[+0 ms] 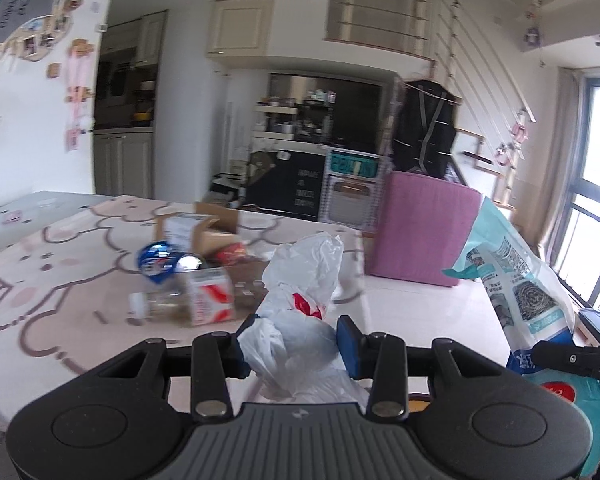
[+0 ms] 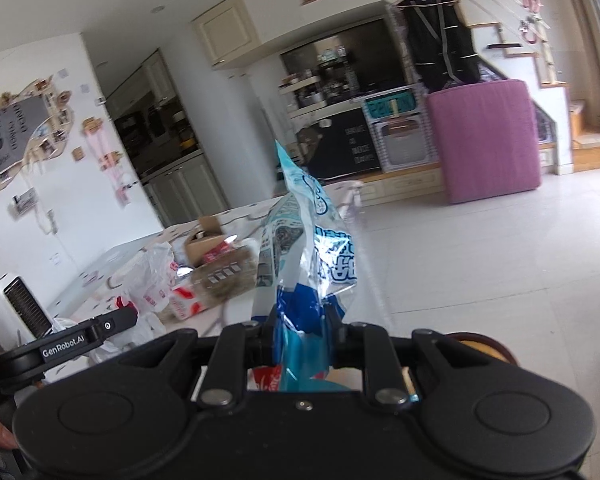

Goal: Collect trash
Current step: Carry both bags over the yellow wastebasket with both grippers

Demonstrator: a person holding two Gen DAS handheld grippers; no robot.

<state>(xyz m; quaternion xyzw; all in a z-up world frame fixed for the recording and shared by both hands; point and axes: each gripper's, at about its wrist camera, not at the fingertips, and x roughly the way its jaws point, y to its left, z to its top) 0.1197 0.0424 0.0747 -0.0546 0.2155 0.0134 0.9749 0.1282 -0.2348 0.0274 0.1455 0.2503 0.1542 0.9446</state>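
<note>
**Two grippers, two pieces of trash held above the bench**

Two items are up off the bench at once. The left gripper (image 1: 296, 344) has its jaws pinching a crumpled white plastic bag (image 1: 300, 280) with red print; the bag bulges up and forward between the blue pads (image 1: 350, 346) and spills back over the gripper body. The right gripper (image 2: 298, 332) has its jaws pressed onto a blue-and-teal printed wrapper (image 2: 300, 232), which stands up tall from the grip and twists along its length; in the left wrist view the same wrapper (image 1: 516, 276) rises at the right edge of the frame.

Behind the white bag, the bench (image 1: 60, 264), covered in a pink cartoon-pattern cloth, carries more clutter close together: a clear plastic bottle (image 1: 156, 304) lying on its side, a small white carton with red marks (image 1: 212, 300) just beside it, a shiny blue foil wrapper (image 1: 158, 260), and an open cardboard box (image 1: 204, 232) further back. Motion blur softens all of them.

Past the bench edge lies a pale tiled floor (image 2: 480, 260), with a pink upright block (image 2: 488, 140) standing well apart near the stairs.
</note>
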